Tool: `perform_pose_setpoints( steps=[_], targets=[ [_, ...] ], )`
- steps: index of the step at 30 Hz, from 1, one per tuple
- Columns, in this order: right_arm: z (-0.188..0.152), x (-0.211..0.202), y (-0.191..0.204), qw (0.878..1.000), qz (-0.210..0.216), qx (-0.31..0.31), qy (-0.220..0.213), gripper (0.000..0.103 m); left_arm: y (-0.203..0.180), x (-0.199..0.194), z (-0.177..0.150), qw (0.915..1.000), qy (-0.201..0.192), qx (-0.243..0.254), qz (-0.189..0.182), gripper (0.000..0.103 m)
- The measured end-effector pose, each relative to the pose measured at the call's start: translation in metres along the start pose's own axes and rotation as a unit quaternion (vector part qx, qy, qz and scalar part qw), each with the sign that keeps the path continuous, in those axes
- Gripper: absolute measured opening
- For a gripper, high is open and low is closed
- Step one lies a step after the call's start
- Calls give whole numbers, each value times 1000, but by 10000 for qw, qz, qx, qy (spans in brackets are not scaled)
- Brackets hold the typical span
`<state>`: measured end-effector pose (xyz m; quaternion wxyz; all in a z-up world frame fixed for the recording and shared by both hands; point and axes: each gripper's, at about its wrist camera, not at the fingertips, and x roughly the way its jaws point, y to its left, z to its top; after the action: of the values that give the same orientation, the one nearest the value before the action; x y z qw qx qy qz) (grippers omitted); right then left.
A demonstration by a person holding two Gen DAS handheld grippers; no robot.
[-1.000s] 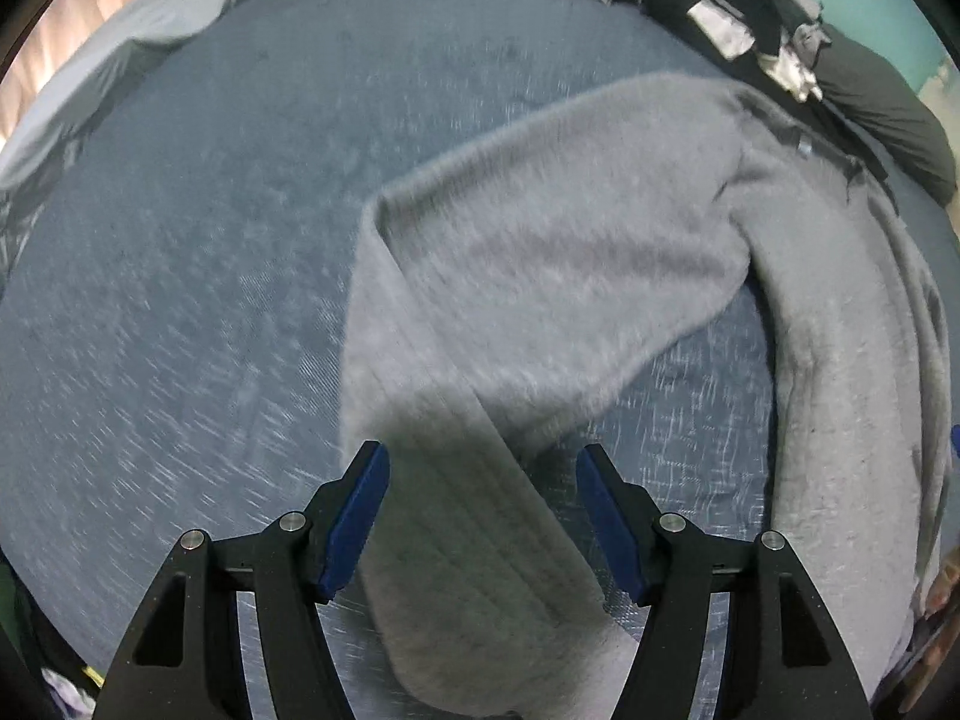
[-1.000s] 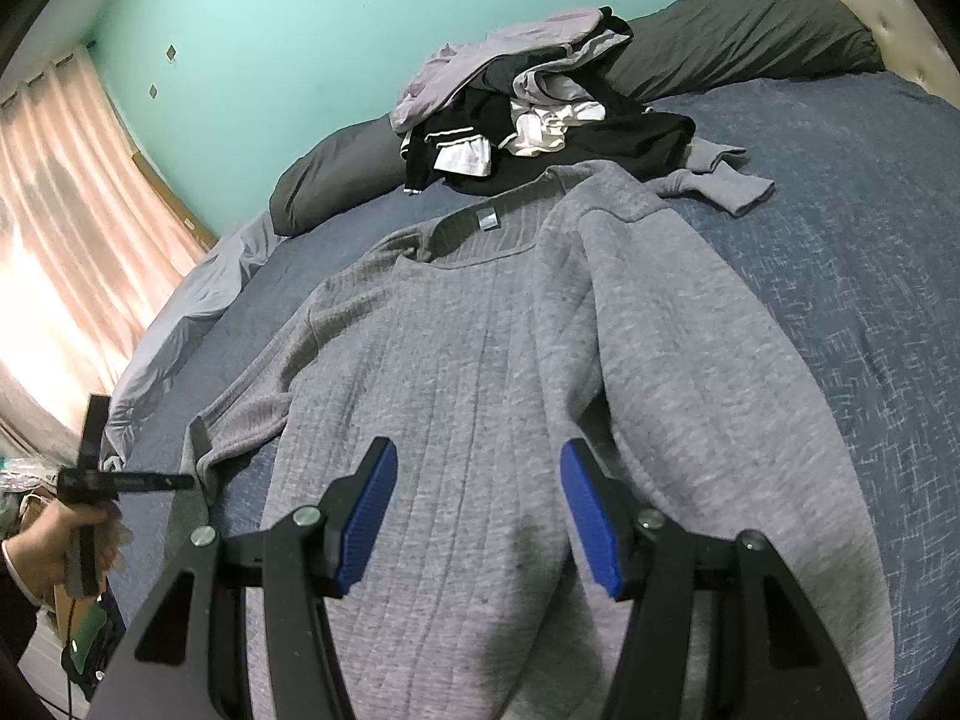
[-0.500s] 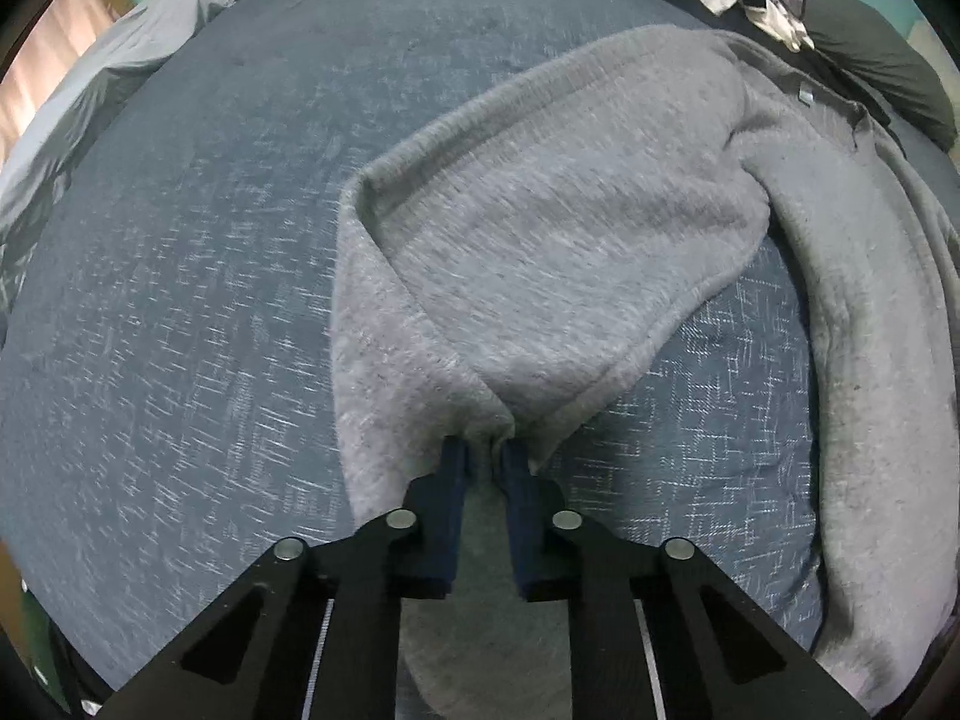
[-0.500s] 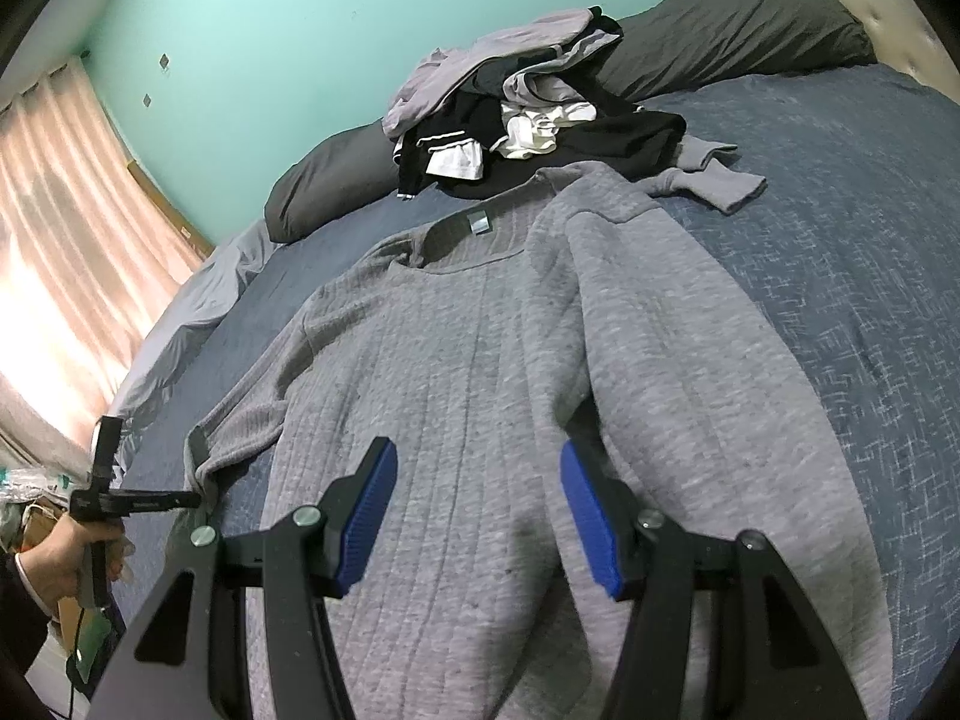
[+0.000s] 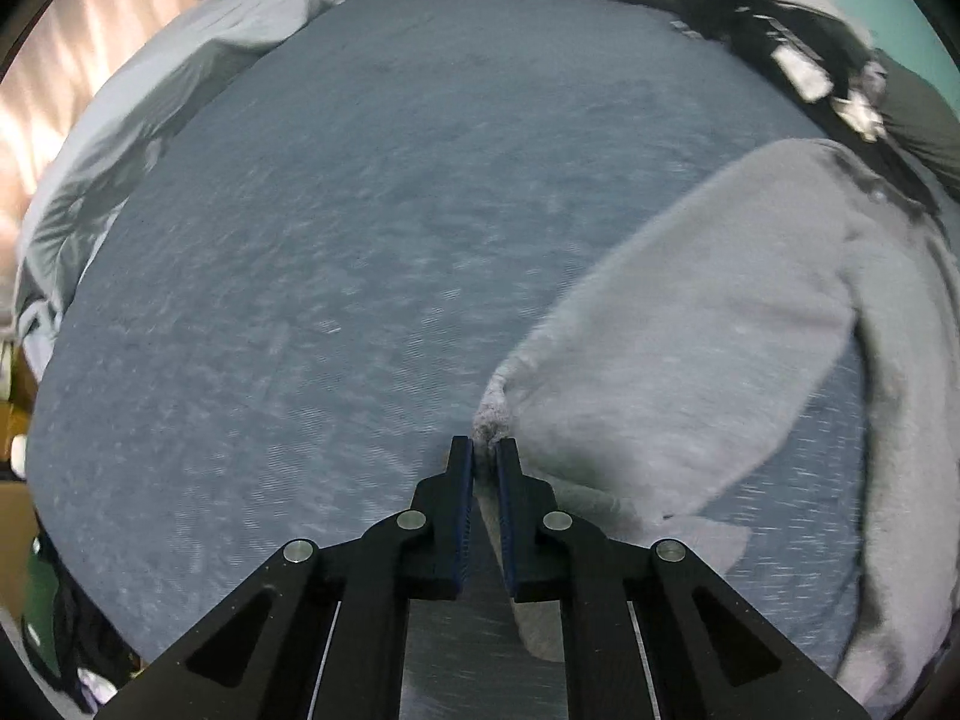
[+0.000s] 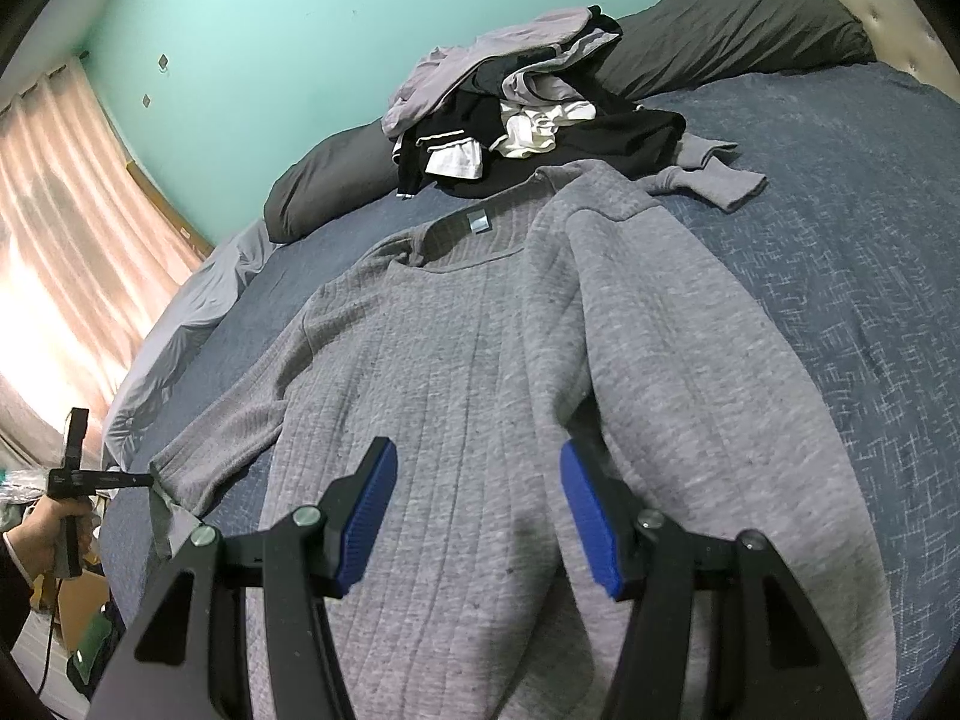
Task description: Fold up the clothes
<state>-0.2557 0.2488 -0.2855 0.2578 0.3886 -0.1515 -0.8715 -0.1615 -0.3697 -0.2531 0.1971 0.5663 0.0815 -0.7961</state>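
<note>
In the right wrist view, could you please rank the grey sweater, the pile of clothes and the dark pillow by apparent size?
1. grey sweater, largest by far, though nearest the camera.
2-3. dark pillow and pile of clothes look similar; the pile hides part of the pillow, so I won't rank them.

The left wrist view is smeared with motion blur: the weave of the dark blue speckled bedspread [image 5: 336,276] and the ribbing of the grey knitted sweater [image 5: 690,360] cannot be made out there, and the heap of dark and pale clothes [image 5: 798,60] at its top edge is streaked beyond telling garments apart. The sweater's cuff vanishes between the black left gripper [image 5: 485,450] fingers. In the right wrist view, the sweater's hem is cut off below and partly hidden behind the black, blue-padded right gripper [image 6: 477,516]; the person's hand [image 6: 51,534] is clipped by the left edge.
</note>
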Motion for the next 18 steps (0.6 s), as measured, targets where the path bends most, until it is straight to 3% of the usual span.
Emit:
perform_pose_setpoints(
  steps=[3, 6, 10, 13, 18],
  targets=[
    [0, 1, 0, 10000, -6, -10, 9, 58, 19, 10, 0, 9994, 138, -318, 44, 12],
    [0, 1, 0, 10000, -7, -14, 16, 58, 28, 8, -4, 9981, 81, -597, -140, 28],
    [0, 3, 1, 10000, -8, -17, 36, 58, -4, 7, -10, 9994, 50, -115, -331, 35],
    [-1, 3, 3, 10000, -13, -52, 45, 58, -39, 8, -17, 9978, 101, 143, -645, 53],
    [-1, 2, 4, 10000, 5, -56, 33, 58, -93, 21, -36, 9940, 229, 774, -744, 61]
  ],
)
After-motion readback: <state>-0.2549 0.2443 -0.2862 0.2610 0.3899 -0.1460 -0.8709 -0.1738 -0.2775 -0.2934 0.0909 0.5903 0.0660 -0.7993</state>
